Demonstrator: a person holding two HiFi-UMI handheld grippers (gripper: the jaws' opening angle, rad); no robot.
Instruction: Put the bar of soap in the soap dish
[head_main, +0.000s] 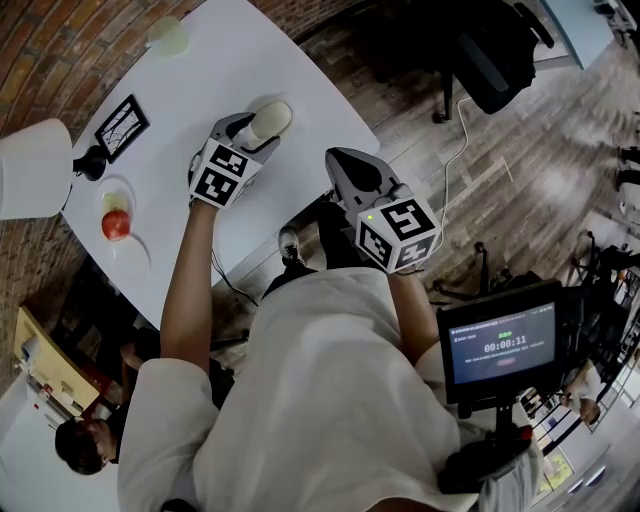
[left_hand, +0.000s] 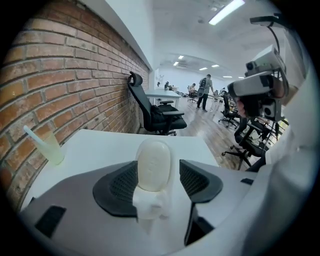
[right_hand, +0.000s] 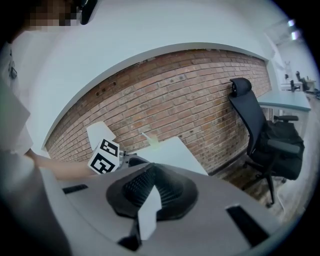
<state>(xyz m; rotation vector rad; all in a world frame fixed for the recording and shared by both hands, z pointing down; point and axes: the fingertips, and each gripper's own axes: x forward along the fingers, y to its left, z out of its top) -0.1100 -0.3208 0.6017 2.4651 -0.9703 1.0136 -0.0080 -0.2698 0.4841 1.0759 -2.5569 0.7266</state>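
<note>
A cream oval bar of soap stands upright between the jaws of my left gripper, which is shut on it above the white table. In the left gripper view the soap fills the gap between the dark pads. My right gripper hangs past the table's near edge, over the wooden floor, shut with nothing in it; its pads meet in the right gripper view. I cannot make out a soap dish for certain.
At the table's left end are a white plate with a red apple, a black picture frame and a white lamp shade. A pale green cup stands far back. A black office chair stands beyond the table.
</note>
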